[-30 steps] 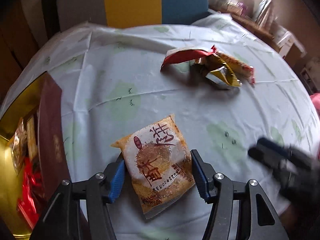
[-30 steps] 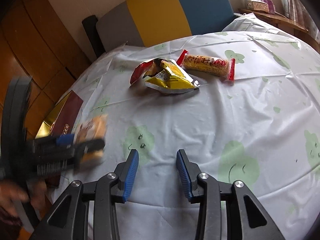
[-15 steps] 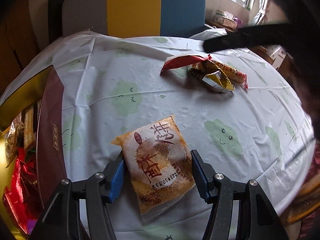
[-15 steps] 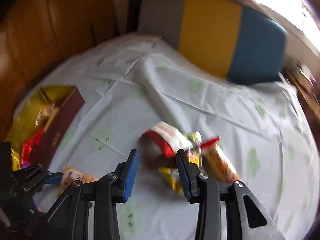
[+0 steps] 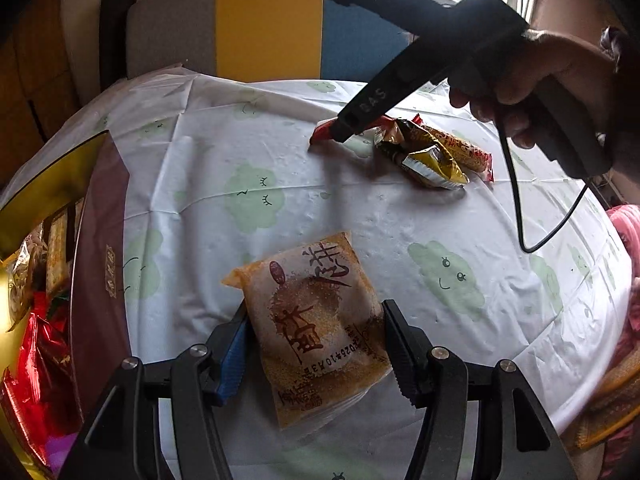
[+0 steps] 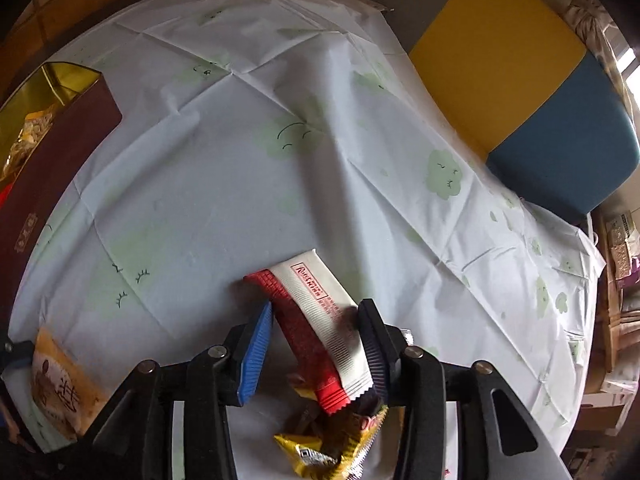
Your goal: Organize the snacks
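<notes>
Fingers of the left gripper (image 5: 314,350) clamp the orange packet (image 5: 312,320); right gripper (image 6: 316,344) fingers, just opening, straddle the red-and-white bar (image 6: 320,328), unpressed: next, close and carry to the box (image 6: 48,152).

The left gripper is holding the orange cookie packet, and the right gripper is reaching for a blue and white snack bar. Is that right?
Not quite. The bar between the right gripper fingers is red and white, not blue, as the right wrist view shows. The left gripper does hold the orange cookie packet.

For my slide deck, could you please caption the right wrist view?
Right gripper straddles a red-and-white bar above a yellow wrapper on the tablecloth, fingers open.
</notes>
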`<state>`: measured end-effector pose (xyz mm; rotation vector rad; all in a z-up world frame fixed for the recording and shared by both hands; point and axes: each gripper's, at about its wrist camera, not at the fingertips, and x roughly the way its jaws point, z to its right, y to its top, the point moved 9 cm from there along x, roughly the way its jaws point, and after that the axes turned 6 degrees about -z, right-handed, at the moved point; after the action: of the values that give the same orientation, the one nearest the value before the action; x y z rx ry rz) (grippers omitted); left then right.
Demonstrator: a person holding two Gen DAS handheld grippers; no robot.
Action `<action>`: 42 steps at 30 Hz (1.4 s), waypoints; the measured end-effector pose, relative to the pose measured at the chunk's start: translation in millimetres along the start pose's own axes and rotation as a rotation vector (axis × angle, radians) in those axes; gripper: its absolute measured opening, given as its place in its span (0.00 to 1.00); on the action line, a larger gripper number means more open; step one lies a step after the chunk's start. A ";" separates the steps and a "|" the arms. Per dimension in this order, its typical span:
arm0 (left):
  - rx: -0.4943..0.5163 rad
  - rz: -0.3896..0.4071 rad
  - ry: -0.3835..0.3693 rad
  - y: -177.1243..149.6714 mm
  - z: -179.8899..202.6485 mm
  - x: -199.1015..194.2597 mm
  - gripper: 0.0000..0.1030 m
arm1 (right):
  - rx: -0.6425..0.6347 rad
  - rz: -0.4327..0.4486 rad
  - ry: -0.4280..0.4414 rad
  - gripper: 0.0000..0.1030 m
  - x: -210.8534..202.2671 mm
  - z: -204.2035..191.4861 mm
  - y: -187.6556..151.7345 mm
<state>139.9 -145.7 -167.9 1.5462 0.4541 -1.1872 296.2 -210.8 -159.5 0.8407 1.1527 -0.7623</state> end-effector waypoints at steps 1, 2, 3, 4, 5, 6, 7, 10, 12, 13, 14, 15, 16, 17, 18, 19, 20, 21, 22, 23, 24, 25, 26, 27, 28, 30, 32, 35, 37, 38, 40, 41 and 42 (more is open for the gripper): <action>-0.002 0.000 0.000 -0.1 -0.1 0.0 0.60 | 0.006 0.007 -0.004 0.39 -0.6 -0.4 -1.2; -0.002 0.000 0.002 -0.1 0.3 -0.1 0.60 | 0.009 0.014 0.000 0.36 -2.0 -1.5 -1.0; -0.001 0.001 0.004 0.1 0.4 -0.1 0.60 | 0.019 0.028 0.015 0.33 -4.3 -4.0 -1.6; 0.001 0.003 0.007 -0.2 0.3 -0.2 0.60 | 0.033 0.043 0.032 0.33 -9.3 -5.9 -3.2; 0.002 0.005 0.008 -0.5 0.4 -0.5 0.60 | 0.051 0.068 0.059 0.32 -17.1 -9.6 -6.2; 0.003 0.005 0.008 0.1 0.4 -0.5 0.60 | 0.060 0.089 0.079 0.31 -26.1 -14.7 -8.4; 0.003 0.004 0.009 0.2 0.6 -0.5 0.60 | 0.063 0.102 0.096 0.30 -32.0 -19.6 -9.2; 0.002 0.005 0.009 -0.7 0.2 -0.9 0.60 | 0.080 0.128 0.150 0.27 -51.1 -35.3 -27.6; 0.005 0.008 0.014 -1.1 0.6 -1.5 0.60 | 0.111 0.125 0.194 0.27 -59.5 -44.5 -48.5; 0.006 0.009 0.015 -0.9 0.3 -1.0 0.60 | 0.132 0.119 0.205 0.27 -62.7 -49.2 -64.6; 0.006 0.010 0.015 -1.0 0.3 -1.0 0.60 | 0.144 0.115 0.208 0.27 -65.1 -52.6 -75.0; 0.006 0.010 0.016 -1.2 -0.5 -0.5 0.60 | 0.160 0.109 0.217 0.27 -65.4 -56.4 -87.7; 0.006 0.010 0.016 -1.3 -0.3 -0.6 0.60 | 0.176 0.096 0.219 0.27 -64.8 -62.1 -104.9; 0.007 0.010 0.018 -1.2 -0.3 -0.5 0.60 | 0.184 0.089 0.211 0.27 -64.0 -64.7 -114.5; 0.008 0.010 0.020 -2.0 0.9 -1.1 0.60 | 0.198 0.075 0.202 0.27 -62.4 -69.1 -128.5; 0.010 0.011 0.022 -2.4 1.0 -1.1 0.60 | 0.209 0.063 0.223 0.27 -61.1 -75.7 -140.6; 0.014 0.011 0.026 -2.5 1.3 -1.1 0.60 | 0.212 0.058 0.245 0.27 -60.5 -81.6 -149.5; 0.017 0.010 0.027 -2.6 1.5 -1.0 0.60 | 0.212 0.058 0.258 0.28 -59.9 -84.3 -155.4; 0.017 0.008 0.028 -2.6 1.8 -0.8 0.60 | 0.217 0.063 0.269 0.29 -61.4 -88.0 -163.1; 0.014 0.006 0.028 -2.8 1.9 -0.7 0.60 | 0.223 0.069 0.276 0.30 -62.4 -88.7 -166.0; 0.012 0.003 0.028 -2.9 1.9 -0.6 0.60 | 0.234 0.079 0.284 0.31 -64.3 -88.0 -168.9; 0.011 0.001 0.028 -2.7 1.4 -0.5 0.60 | 0.252 0.095 0.280 0.32 -66.7 -83.5 -170.6; 0.010 -0.002 0.030 -2.9 1.3 -0.7 0.60 | 0.260 0.103 0.271 0.34 -68.2 -80.1 -170.7; 0.009 -0.003 0.032 -2.9 0.8 -0.4 0.60 | 0.266 0.114 0.255 0.36 -69.7 -76.1 -170.9; 0.009 -0.004 0.034 -2.6 1.0 -0.3 0.60 | 0.263 0.124 0.237 0.37 -70.0 -71.4 -168.1; 0.012 -0.006 0.039 -2.1 1.2 0.1 0.60 | 0.242 0.126 0.219 0.39 -68.4 -65.0 -162.4; 0.011 -0.008 0.040 -2.3 1.2 0.2 0.60 | 0.202 0.109 0.211 0.39 -61.1 -61.7 -153.8; 0.011 -0.009 0.040 -2.2 1.4 0.5 0.61 | 0.147 0.069 0.207 0.40 -45.1 -60.5 -144.1; 0.011 -0.008 0.040 -2.1 1.5 0.7 0.61 | 0.112 0.045 0.199 0.42 -32.9 -59.8 -138.0; 0.012 -0.008 0.041 -1.9 1.6 1.0 0.61 | 0.103 0.043 0.199 0.47 -29.2 -59.7 -134.0; 0.011 -0.007 0.042 -1.7 1.3 1.1 0.61 | 0.095 0.044 0.212 0.48 -25.6 -58.4 -128.6; 0.011 -0.007 0.043 -1.5 1.3 1.0 0.61 | 0.095 0.045 0.222 0.47 -24.5 -57.7 -127.1; 0.011 -0.006 0.044 -2.5 1.4 1.5 0.61 | 0.104 0.053 0.222 0.47 -24.4 -55.8 -125.4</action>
<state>138.0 -146.6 -170.4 1.5839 0.4821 -1.1645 157.4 -221.0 -167.3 1.0599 1.2901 -0.7026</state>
